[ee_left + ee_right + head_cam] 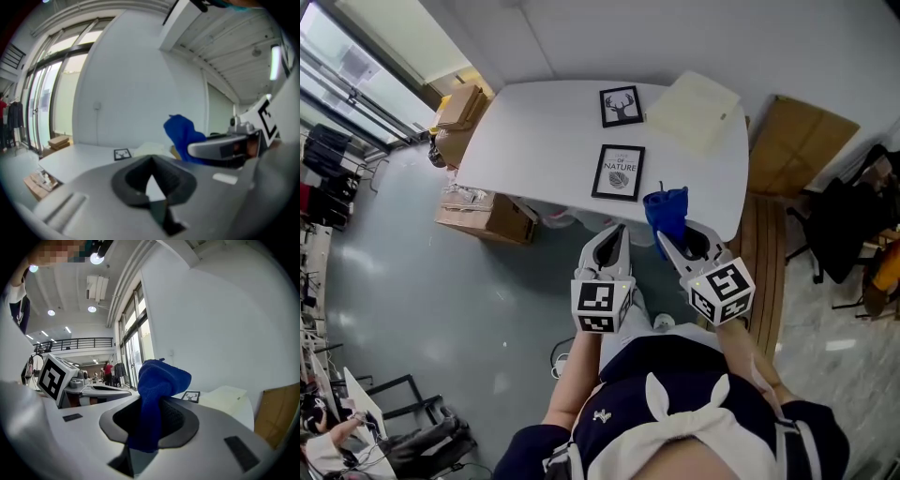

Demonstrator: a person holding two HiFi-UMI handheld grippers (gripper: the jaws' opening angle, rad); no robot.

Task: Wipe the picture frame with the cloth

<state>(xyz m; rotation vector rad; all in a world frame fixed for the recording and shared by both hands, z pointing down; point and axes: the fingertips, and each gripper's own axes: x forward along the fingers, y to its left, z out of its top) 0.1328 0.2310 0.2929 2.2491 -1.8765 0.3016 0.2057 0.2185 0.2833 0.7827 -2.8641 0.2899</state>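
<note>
Two black picture frames lie on the white table [534, 131]: a deer print [621, 106] at the back and a "Nature" print [618, 172] nearer me. My right gripper [673, 242] is shut on a blue cloth [666, 212], which bunches up above the jaws [159, 380] at the table's near edge, right of the Nature frame. My left gripper [613, 240] hangs just off the near edge, below that frame, jaws together with nothing in them [151, 164]. The deer frame [122, 153] shows small in the left gripper view, and again [191, 396] in the right gripper view.
A cream pad [694, 111] lies at the table's back right. Cardboard boxes [487, 216] sit on the floor at the left, more [459, 108] behind them. A flat cardboard sheet [802, 141] leans at the right, beside wooden planks [766, 272] and a dark chair [853, 216].
</note>
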